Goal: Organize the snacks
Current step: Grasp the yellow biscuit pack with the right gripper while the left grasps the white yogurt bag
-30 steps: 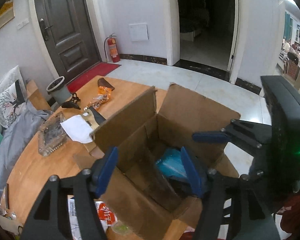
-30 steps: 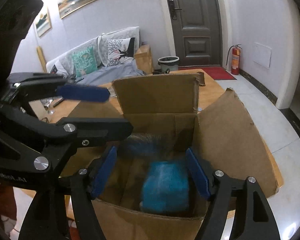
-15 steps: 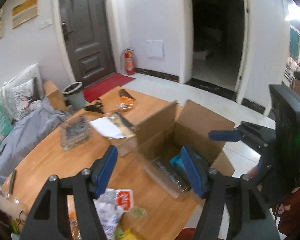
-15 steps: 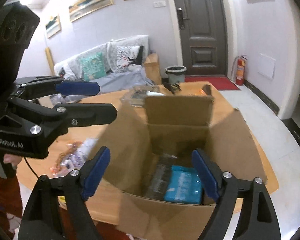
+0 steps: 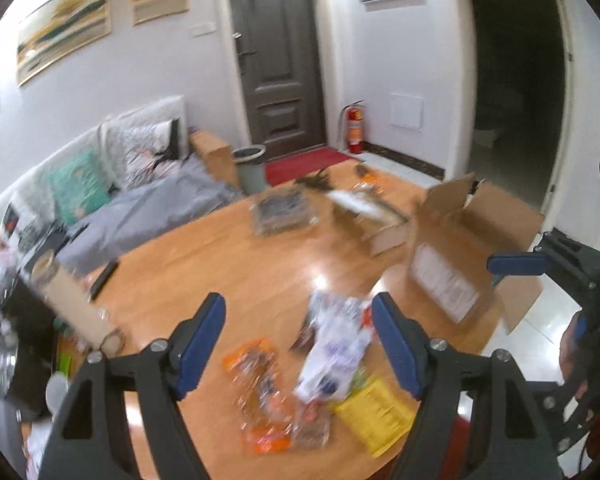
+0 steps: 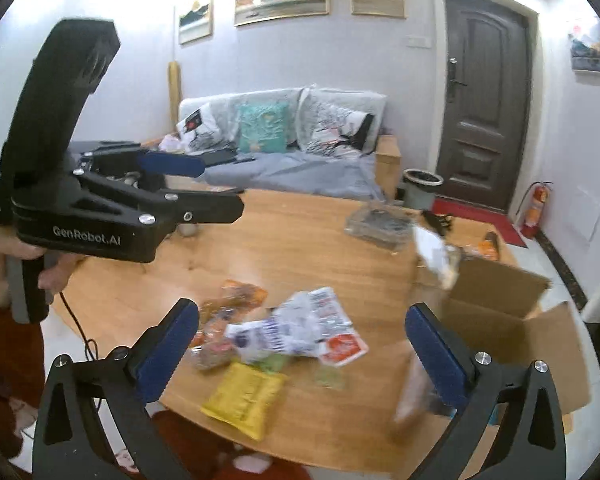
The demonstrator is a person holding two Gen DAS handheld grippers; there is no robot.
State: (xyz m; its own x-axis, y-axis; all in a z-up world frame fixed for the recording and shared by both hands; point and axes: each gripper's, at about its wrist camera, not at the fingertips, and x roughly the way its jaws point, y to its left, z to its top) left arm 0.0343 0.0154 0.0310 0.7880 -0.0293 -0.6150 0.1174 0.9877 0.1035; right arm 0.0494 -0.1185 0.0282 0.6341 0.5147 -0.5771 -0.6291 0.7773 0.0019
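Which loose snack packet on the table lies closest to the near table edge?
The flat yellow packet; the white-and-purple bag and orange packet lie farther in.

Wooden table (image 6: 300, 248) with snacks and boxes

A yellow packet (image 6: 244, 398), a white packet (image 6: 296, 330) and orange packets (image 6: 232, 300) are seen low in the frame; a cardboard box (image 6: 500, 320) stands at right, a clear tray (image 6: 380, 224) at upper right.
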